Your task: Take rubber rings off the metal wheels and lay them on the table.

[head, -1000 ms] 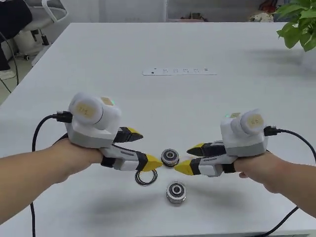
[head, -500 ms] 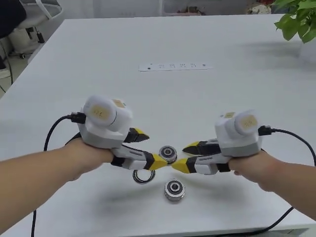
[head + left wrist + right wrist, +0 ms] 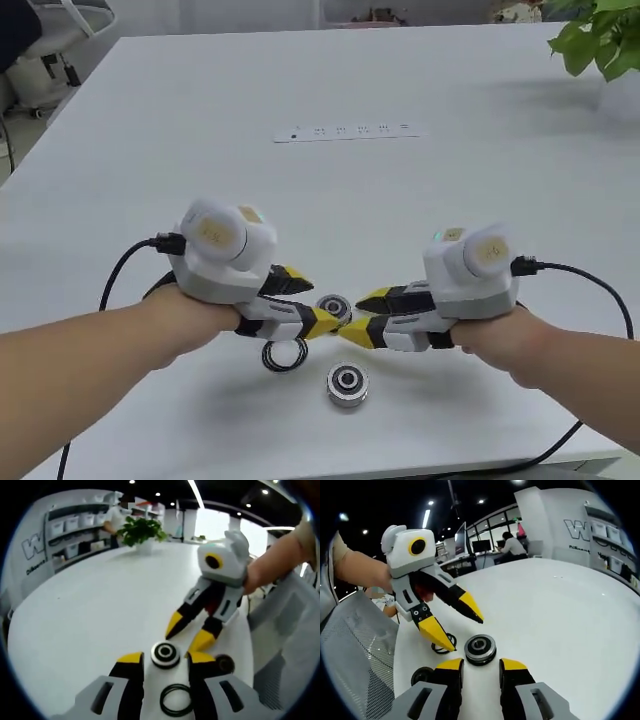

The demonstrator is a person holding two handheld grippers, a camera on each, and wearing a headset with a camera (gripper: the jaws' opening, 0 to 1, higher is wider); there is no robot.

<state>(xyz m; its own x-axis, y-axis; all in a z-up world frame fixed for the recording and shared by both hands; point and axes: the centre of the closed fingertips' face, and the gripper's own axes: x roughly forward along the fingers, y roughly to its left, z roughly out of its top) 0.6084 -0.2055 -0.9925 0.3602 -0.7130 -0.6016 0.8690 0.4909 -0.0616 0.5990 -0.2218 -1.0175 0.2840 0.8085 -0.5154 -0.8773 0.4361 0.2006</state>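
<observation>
A broad white counter (image 3: 420, 210) carries the work, which looks partly done. Left of the middle wheel (image 3: 333, 306), loose black rubber rings (image 3: 284, 354) lie flat, just beside the left hand-held gripper (image 3: 320, 303), whose jaws are wide apart. The middle wheel looks dark-rimmed, so it is probably still ringed. A second wheel (image 3: 347, 384) sits nearer the person. To the right, the right hand-held gripper (image 3: 351, 315) also gapes.

Large "W" on wall (image 3: 31, 547); smaller lettering beneath too blurred to read.
</observation>
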